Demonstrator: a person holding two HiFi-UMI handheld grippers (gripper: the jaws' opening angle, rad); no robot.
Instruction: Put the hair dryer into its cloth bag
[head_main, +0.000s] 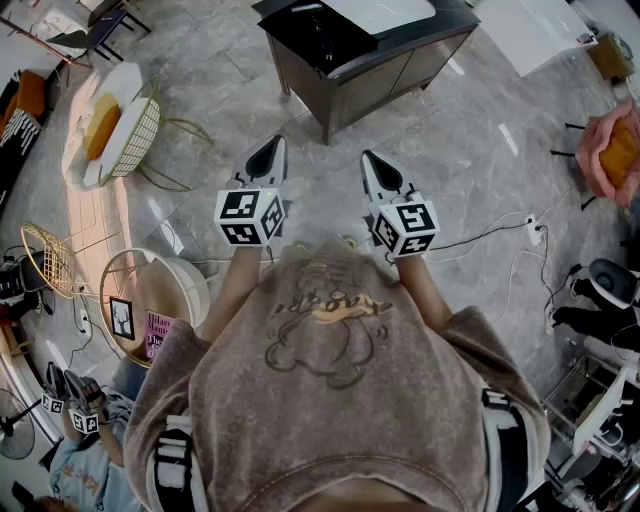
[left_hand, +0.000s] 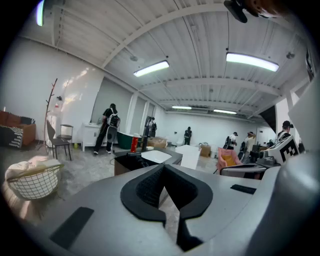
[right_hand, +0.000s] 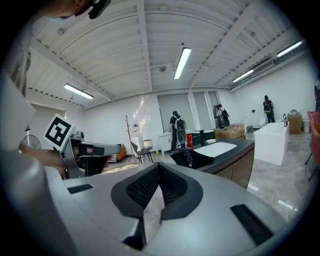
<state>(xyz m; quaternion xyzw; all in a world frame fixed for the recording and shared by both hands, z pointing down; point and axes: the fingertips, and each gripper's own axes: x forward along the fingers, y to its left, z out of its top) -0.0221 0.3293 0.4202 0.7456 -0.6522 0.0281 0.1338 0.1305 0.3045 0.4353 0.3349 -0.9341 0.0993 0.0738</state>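
The hair dryer is not showing as a separate item in any view. A black bundle (head_main: 320, 35) is lying at the left end of the dark counter (head_main: 410, 70), near its front edge. At this range it cannot be determined whether the bundle is the cloth bag, the dryer, or both. The right gripper view is showing a rounded dark part on top of it, too small to identify. The top edge of the head view is cutting off the counter's far edge. It is also cutting off part of a white flat item (head_main: 385, 12) lying to the right of the bundle.

The left gripper (head_main: 272, 150) and right gripper (head_main: 372, 162) are pointing toward the counter, side by side and apart, well short of its front edge. Marble floor (head_main: 330, 150) is lying between the jaw tips and the counter. In both gripper views the jaws are pressing fully together, with nothing between them. The marker cubes are covering the person's hands, and the person's sweatshirt (head_main: 330, 400) is blocking the floor beneath.

A wire chair (head_main: 140, 130) with a yellow cushion (head_main: 102, 125) is standing at the upper left. A round side table (head_main: 185, 290) at the lower left is carrying a framed deer picture (head_main: 121, 317). A second pair of grippers (head_main: 70, 400) is showing in the lower-left corner. A power strip (head_main: 535, 230) with cables is lying on the floor at the right. Several people are standing far back in both gripper views.
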